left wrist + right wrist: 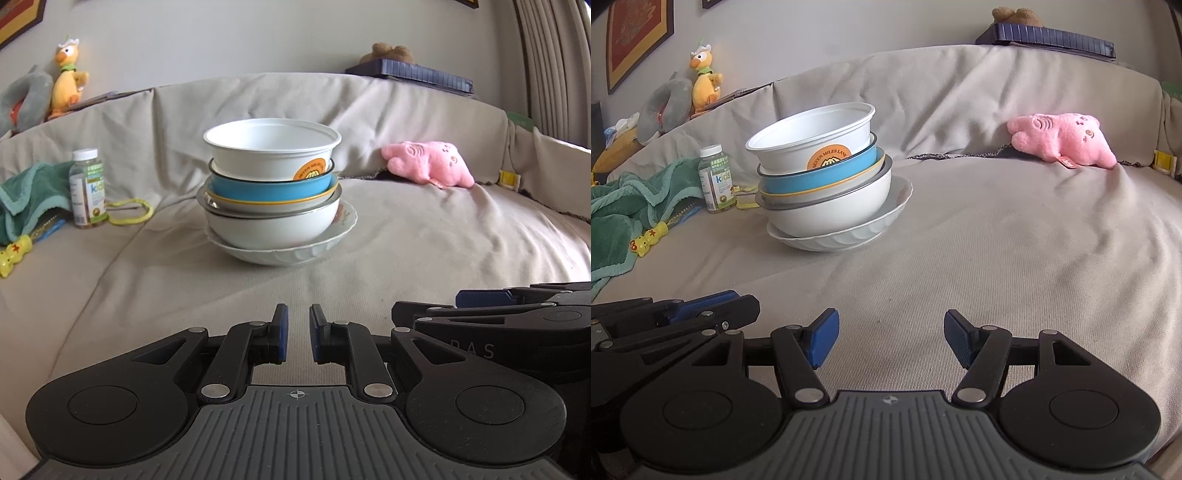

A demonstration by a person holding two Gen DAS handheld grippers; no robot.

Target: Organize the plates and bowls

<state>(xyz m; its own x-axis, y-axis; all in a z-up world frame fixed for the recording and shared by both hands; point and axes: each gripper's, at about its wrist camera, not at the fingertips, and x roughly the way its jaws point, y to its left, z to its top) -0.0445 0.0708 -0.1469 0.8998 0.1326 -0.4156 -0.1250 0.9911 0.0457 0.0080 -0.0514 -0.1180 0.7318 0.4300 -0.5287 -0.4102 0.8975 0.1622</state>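
Observation:
A stack of dishes stands on the beige couch seat. A white paper bowl (271,149) with an orange sticker is on top, over a blue bowl (273,188), a large white bowl (271,229) and a white fluted plate (288,254) at the bottom. The same stack shows in the right wrist view: paper bowl (816,144), blue bowl (820,175), white bowl (831,212), plate (842,238). My left gripper (298,334) is nearly closed and empty, well in front of the stack. My right gripper (890,341) is open and empty, in front and right of the stack.
A vitamin bottle (88,188) (716,179), a green towel (29,192) (628,214) and a yellow toy (13,254) lie left of the stack. A pink plush (428,162) (1063,140) lies at the right. A duck toy (68,75) sits on the couch back.

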